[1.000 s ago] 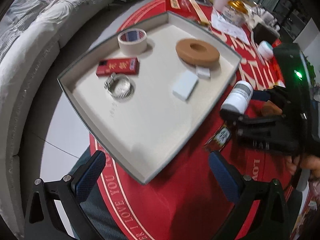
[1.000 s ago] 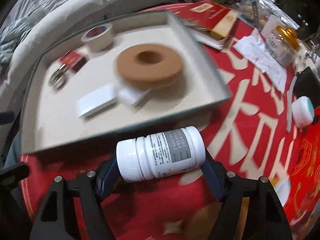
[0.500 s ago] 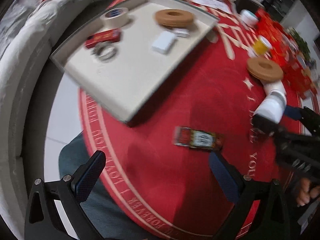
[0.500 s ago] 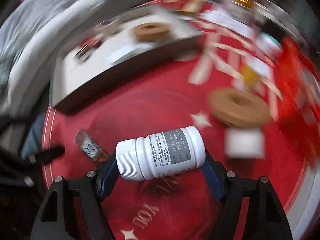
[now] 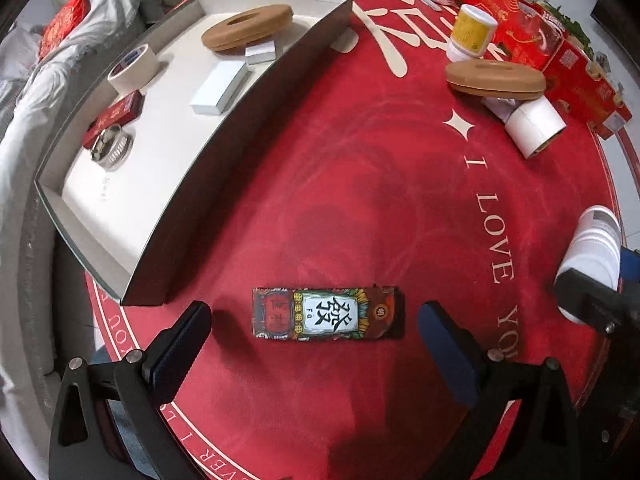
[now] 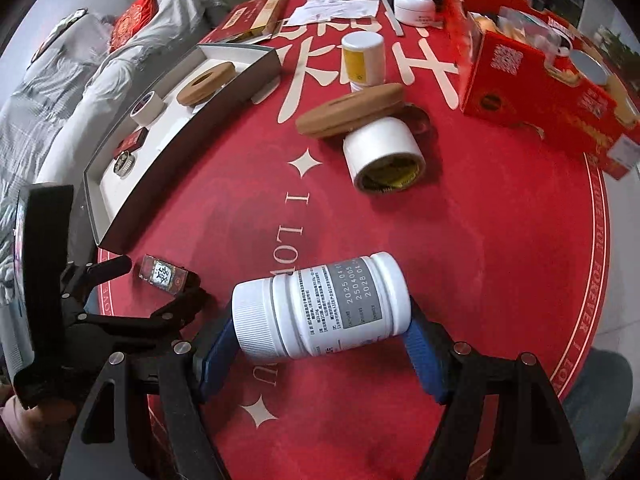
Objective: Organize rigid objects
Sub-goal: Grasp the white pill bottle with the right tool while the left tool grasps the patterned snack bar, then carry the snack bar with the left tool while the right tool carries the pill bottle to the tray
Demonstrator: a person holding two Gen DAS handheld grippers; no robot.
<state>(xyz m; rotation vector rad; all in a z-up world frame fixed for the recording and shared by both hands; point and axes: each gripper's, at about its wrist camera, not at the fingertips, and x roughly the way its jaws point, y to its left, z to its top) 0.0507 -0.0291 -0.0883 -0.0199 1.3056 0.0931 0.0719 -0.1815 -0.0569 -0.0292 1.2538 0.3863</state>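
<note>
My right tongs (image 6: pixel 320 344) are clamped on the white pill bottle (image 6: pixel 322 307), which lies sideways between the blue pads with its ribbed cap toward the left and its grey label with printed dates facing up. It's held above the red tabletop (image 6: pixel 500 240), out over the "I LOVE YOU" lettering; you can see the same bottle (image 5: pixel 592 250) at the right edge of the left camera.

My left tongs (image 5: pixel 312 344) are spread wide apart with nothing in them. Right between the two fingers, flat on the cloth, is a small printed card box (image 5: pixel 326 319) with a big black Chinese character on a white panel. The fingers sit on either side of it but aren't touching it.

Off to the left is the big shallow tray (image 5: pixel 240 120), grey outside and white inside. In it I can see a cork ring (image 5: pixel 247 27), a roll of tape (image 5: pixel 133 69), a red box (image 5: pixel 116 117), a metal clamp ring (image 5: pixel 111 148), a white flat box (image 5: pixel 219 87) and a smaller white block (image 5: pixel 261 53) just beside the cork ring.

Further out on the tabletop there's a second cork ring (image 6: pixel 351 109) leaning on a wide roll of white tape (image 6: pixel 383 154), with a yellow-label jar (image 6: pixel 363 62) behind them and a red carton (image 6: pixel 540 92) off to the right.
</note>
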